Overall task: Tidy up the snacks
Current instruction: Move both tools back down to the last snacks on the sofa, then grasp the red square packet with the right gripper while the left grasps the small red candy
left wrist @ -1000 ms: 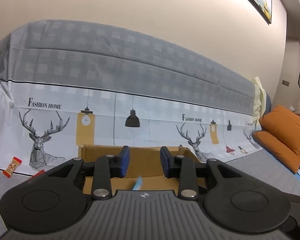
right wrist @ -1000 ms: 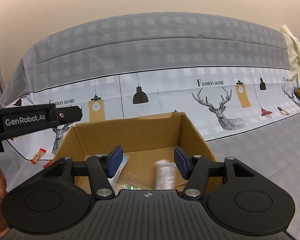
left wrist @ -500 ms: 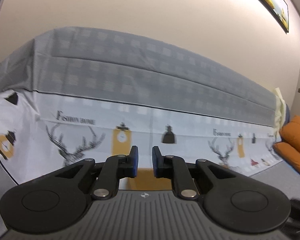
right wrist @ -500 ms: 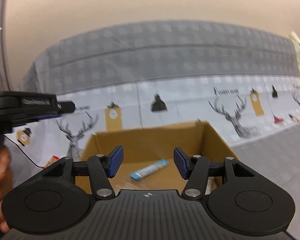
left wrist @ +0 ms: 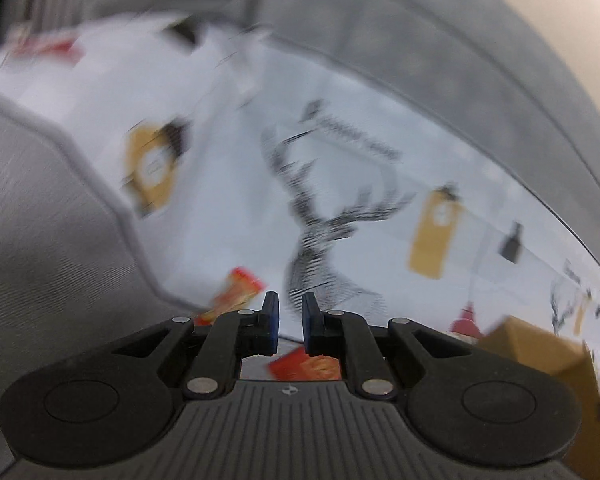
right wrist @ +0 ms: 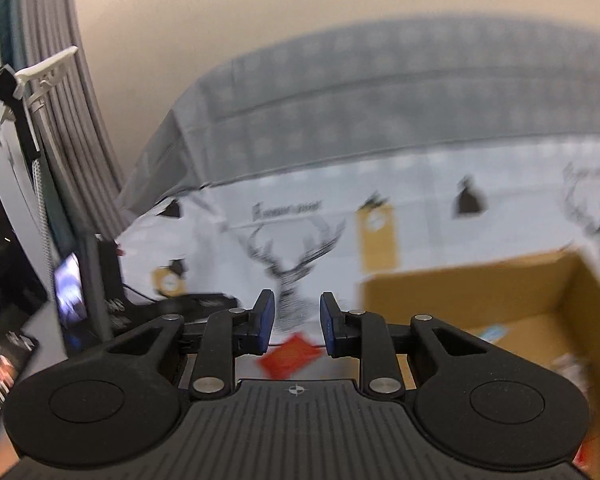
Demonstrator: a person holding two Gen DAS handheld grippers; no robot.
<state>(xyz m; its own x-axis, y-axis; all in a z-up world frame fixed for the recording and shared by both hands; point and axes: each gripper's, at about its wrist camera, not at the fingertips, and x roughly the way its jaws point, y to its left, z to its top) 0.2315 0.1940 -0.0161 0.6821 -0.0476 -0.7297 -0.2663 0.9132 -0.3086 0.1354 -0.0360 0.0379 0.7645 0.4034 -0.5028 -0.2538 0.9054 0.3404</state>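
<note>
My left tongs (left wrist: 286,322) stand narrow and empty, a red snack packet (left wrist: 306,366) just beneath; my right tongs (right wrist: 294,324) gape wider, same packet (right wrist: 290,354) below, cardboard box (right wrist: 500,292) to their right

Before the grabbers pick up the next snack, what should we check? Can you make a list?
1. left gripper empty: ok, jaws slightly apart, nothing between.
2. right gripper empty: ok, jaws open.
3. Snacks still outside: not ok, a red packet and an orange packet lie on the sofa.
4. cardboard box open: ok.
5. Aim steady: not ok, both views are blurred.
6. Room left in the box: cannot tell.
</note>
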